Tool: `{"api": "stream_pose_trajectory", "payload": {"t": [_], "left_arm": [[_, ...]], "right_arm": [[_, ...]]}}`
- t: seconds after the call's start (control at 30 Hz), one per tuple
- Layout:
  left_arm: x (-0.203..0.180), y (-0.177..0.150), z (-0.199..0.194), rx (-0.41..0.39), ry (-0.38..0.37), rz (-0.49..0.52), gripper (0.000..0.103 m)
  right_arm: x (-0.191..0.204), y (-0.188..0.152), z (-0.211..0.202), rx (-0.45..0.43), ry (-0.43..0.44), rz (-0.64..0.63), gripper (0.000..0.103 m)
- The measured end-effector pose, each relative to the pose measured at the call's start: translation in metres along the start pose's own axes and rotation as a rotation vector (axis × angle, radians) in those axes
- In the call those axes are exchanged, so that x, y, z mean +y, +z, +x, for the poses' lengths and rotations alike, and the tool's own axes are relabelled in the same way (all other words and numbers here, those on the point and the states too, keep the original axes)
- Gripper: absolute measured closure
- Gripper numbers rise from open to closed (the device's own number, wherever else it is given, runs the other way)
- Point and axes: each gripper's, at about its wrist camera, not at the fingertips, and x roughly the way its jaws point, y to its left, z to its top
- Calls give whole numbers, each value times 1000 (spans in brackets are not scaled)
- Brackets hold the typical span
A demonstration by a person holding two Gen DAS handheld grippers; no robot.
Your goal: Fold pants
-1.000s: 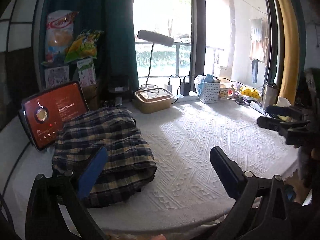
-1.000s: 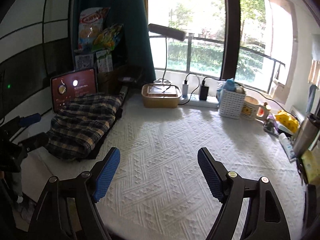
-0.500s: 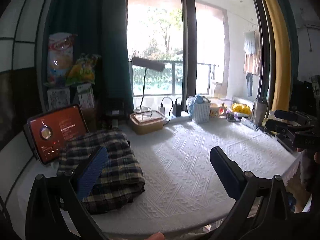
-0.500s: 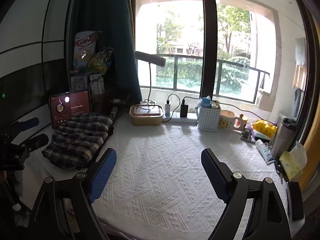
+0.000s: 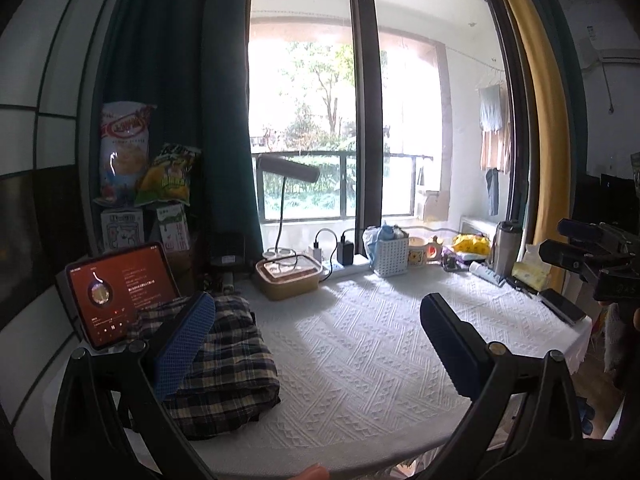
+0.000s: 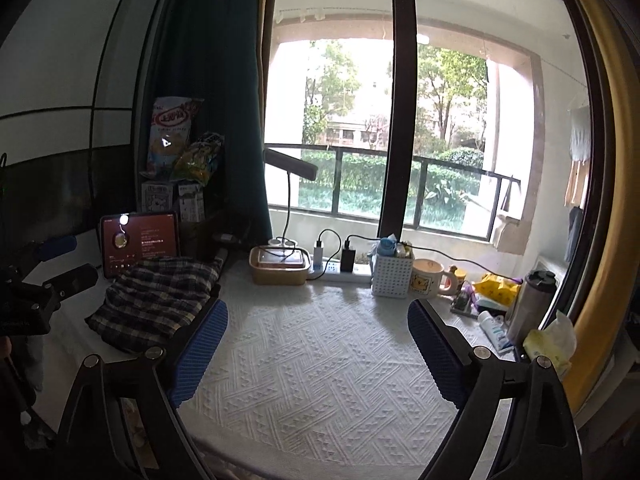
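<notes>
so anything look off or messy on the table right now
Nothing stands out. The plaid pants lie folded in a bundle beside the tablet, on the white tablecloth. Both grippers hang clear, holding nothing.

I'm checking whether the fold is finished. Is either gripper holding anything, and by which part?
Nothing is held. The left gripper is open and the right gripper is opening, both empty above the table; the folded pants lie free beside the tablet.
</notes>
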Motion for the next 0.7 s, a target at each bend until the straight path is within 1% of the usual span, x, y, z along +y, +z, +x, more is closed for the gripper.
{"api": "stream_pose_trajectory", "payload": {"t": [0.1, 0.23, 0.33, 0.47, 0.63, 0.7], "left_arm": [[-1, 3, -7, -34, -2, -1, 2], [2, 5, -16, -76, 6, -24, 1], [2, 6, -21, -104, 16, -11, 1], [1, 6, -28, -145, 11, -4, 1], [3, 7, -31, -165, 24, -22, 1], [2, 5, -31, -167, 43, -22, 1]], "right_arm": [[1, 3, -11, -28, -15, -8, 9], [0, 4, -23, -70, -42, 3, 2], [0, 3, -32, -89, -61, 13, 1], [-2, 0, -40, -110, -96, 23, 0], [-9, -5, -49, -128, -134, 52, 0], [-10, -6, -51, -131, -140, 59, 0]]}}
